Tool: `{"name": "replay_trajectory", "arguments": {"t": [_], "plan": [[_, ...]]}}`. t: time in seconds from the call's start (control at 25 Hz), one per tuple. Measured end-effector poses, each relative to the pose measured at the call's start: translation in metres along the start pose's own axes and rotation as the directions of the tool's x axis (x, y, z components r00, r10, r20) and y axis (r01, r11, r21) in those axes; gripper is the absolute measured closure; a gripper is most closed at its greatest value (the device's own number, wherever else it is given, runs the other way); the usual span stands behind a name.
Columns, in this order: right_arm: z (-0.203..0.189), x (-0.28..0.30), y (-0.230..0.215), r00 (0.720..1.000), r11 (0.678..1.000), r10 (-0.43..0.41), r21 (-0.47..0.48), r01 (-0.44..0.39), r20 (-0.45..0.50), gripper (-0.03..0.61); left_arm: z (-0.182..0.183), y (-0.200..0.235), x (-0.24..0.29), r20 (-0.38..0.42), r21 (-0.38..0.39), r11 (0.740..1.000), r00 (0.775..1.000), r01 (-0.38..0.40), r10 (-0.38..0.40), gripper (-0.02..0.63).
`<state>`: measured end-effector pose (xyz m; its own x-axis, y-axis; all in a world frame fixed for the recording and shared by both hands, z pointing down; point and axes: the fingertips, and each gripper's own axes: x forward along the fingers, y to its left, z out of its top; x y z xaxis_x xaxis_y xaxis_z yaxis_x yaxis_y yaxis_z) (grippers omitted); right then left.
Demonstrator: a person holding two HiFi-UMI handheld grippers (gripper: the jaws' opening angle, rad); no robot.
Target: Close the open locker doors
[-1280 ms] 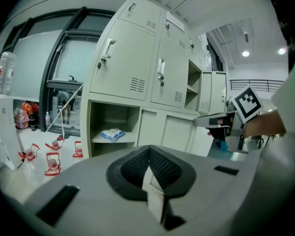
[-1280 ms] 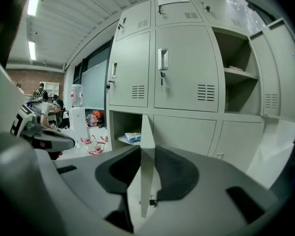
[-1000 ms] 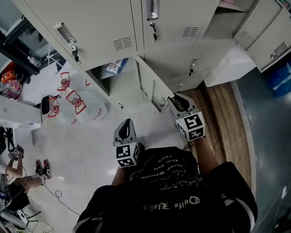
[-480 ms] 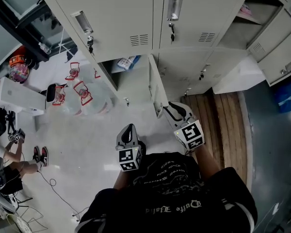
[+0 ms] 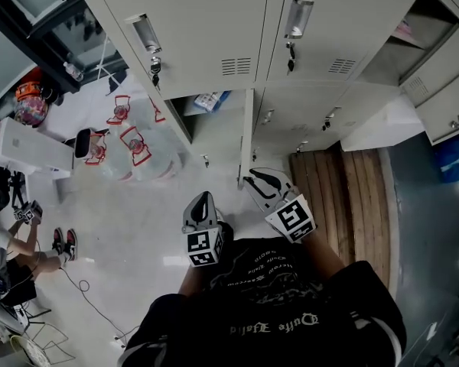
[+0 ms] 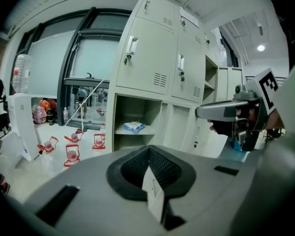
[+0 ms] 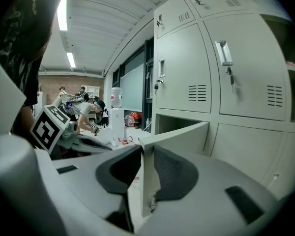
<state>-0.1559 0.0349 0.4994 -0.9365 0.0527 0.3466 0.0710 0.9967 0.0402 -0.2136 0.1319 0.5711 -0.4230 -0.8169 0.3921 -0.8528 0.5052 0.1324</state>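
Note:
The lower locker door (image 5: 246, 136) stands swung out, edge-on in the head view. Its free edge (image 7: 143, 181) runs between the jaws of my right gripper (image 5: 254, 176), whose jaws are closing, both dark pads against the panel. Behind the door, the open compartment (image 6: 132, 132) has a blue-and-white packet (image 6: 134, 126) on its shelf. My left gripper (image 5: 201, 198) hangs left of the door and apart from it, its jaws together with nothing between them. In the left gripper view the right gripper (image 6: 226, 111) shows at the right.
A second locker (image 5: 402, 48) stands open at the upper right, its door (image 5: 451, 79) swung out. Water jugs with red handles (image 5: 130, 144) and a white box (image 5: 27, 147) sit on the floor at left, near a crouching person (image 5: 0, 239). Wooden boards (image 5: 333, 182) lie under the right lockers.
The lower door has swung leftward, from angled out to the right to edge-on. My right gripper moved left with it at its edge. The left gripper barely moved.

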Motion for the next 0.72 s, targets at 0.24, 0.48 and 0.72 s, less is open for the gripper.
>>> {"name": "replay_trajectory", "arguments": {"t": [0.24,0.48,0.72], "plan": [[0.013,0.035,0.018,0.999,1.0,0.022,0.021,-0.022,0.025,0.505,0.015,0.03,0.016,0.011,0.001,1.0,1.0,0.007,-0.007,0.606],[0.029,0.072,0.027,0.999,1.0,0.001,0.019,-0.001,0.035,0.508,0.038,0.061,0.032,0.027,0.024,0.999,0.999,0.035,-0.036,0.606],[0.042,0.111,0.031,0.998,0.999,-0.039,0.016,0.038,0.045,0.511,0.05,0.1,0.041,0.049,0.02,0.999,0.998,0.032,-0.033,0.606]]}}
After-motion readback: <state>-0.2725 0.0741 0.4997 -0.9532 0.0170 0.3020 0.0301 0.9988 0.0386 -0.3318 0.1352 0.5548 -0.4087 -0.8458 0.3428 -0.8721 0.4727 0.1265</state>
